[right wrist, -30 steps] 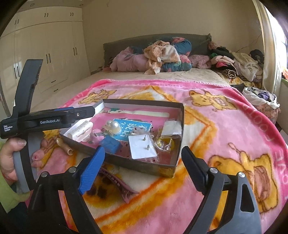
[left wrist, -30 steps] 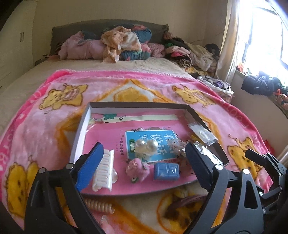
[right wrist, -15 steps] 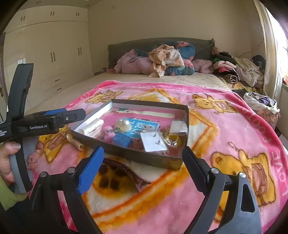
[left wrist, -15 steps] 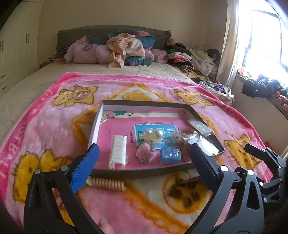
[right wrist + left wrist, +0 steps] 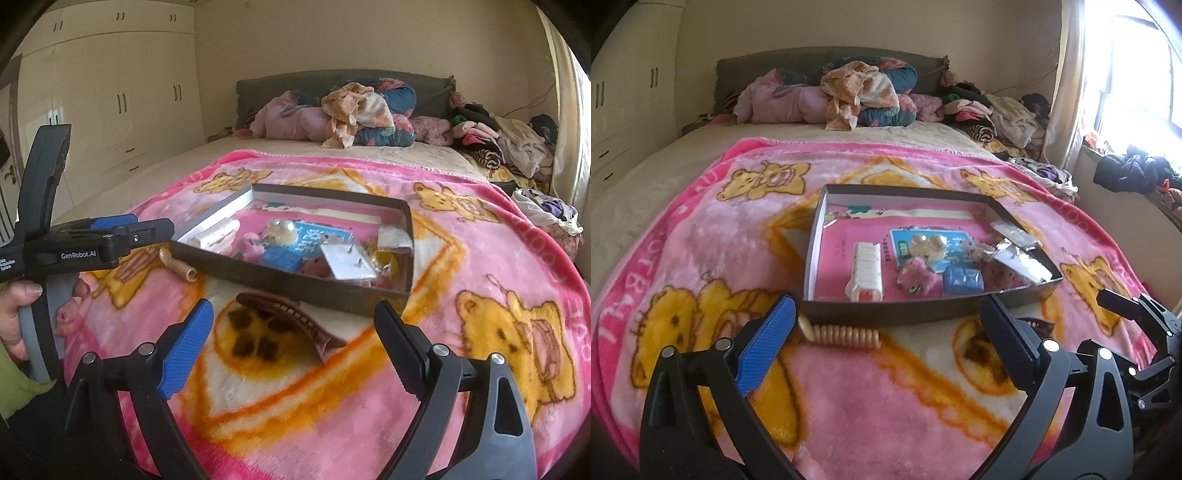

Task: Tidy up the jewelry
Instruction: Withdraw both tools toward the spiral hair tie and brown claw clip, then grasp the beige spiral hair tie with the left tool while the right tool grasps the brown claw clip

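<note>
A shallow dark box [image 5: 897, 316] [image 5: 295, 284] lies on the pink bear blanket. It holds a white hair clip [image 5: 866, 271], pearl earrings [image 5: 929, 242], a pink fuzzy piece [image 5: 916, 278], a blue box [image 5: 962, 280] and plastic earring packets [image 5: 349, 260]. A beige spiral hair tie [image 5: 842, 334] [image 5: 181, 267] lies on the blanket by the box's near left corner. A brown claw clip [image 5: 291, 321] lies in front of the box. My left gripper [image 5: 886, 345] is open and empty, short of the spiral tie. My right gripper [image 5: 291, 350] is open and empty, just short of the claw clip.
The pink blanket [image 5: 701, 240] covers the near part of a bed. Piled clothes and pillows [image 5: 849, 96] lie at the headboard. Wardrobes [image 5: 110, 92] stand at the left, a window with a curtain [image 5: 1108, 74] at the right.
Both grippers have pulled back from the box and toward me, so the spiral tie and claw clip show fully. The box contents are unmoved.
</note>
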Tool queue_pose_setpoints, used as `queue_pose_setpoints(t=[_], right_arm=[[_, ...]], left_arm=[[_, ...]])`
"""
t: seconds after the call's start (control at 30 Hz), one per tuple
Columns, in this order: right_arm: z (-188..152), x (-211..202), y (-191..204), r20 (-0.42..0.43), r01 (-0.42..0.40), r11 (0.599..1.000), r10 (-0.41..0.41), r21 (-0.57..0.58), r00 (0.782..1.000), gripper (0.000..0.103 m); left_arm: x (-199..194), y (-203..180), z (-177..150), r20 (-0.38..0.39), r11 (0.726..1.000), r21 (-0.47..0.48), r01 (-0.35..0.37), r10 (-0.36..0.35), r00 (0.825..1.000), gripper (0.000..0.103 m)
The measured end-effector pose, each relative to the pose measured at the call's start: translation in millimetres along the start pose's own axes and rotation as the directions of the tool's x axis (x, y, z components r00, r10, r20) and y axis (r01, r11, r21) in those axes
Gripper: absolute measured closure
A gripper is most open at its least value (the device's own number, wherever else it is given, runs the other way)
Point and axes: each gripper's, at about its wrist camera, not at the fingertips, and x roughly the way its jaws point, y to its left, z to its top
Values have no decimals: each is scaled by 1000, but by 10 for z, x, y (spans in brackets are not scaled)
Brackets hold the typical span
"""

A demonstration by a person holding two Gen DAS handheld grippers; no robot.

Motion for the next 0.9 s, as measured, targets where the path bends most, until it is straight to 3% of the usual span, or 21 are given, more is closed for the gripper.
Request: queue_pose_setpoints(t=[0.67, 0.9], right_arm=[[-64, 262, 232, -59, 28, 993, -35, -114, 998, 17], [-12, 467, 169, -87, 44, 988, -57, -145, 995, 17]], left_arm=[[255, 310, -326, -97, 996, -17, -90, 88, 991, 12], [508, 465, -338, -155, 995, -68, -80, 68, 986, 12]])
